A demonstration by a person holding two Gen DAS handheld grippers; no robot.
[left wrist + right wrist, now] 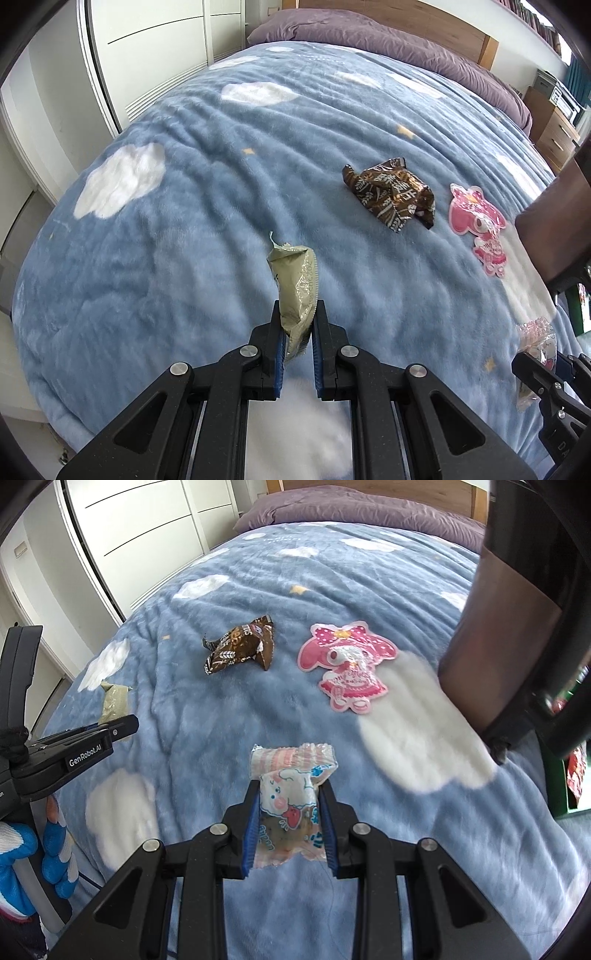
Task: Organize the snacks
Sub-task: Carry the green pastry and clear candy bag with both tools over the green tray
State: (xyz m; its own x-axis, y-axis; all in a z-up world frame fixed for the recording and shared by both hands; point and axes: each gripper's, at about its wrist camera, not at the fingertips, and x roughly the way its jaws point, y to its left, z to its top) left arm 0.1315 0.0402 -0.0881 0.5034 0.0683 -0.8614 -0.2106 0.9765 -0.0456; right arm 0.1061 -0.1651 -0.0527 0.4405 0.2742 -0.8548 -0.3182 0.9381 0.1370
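Observation:
My left gripper is shut on an olive-green snack packet and holds it above the blue blanket. My right gripper is shut on a white and pink cartoon snack packet, also above the blanket. A crumpled brown snack wrapper lies on the blanket ahead; it also shows in the right wrist view. A pink bunny-shaped packet lies to its right, seen too in the right wrist view. The left gripper with the green packet shows at the left of the right wrist view.
A dark brown box-like container with a black rim stands at the right edge of the bed. Purple pillows lie at the head. White wardrobe doors stand to the left. A wooden nightstand is at far right.

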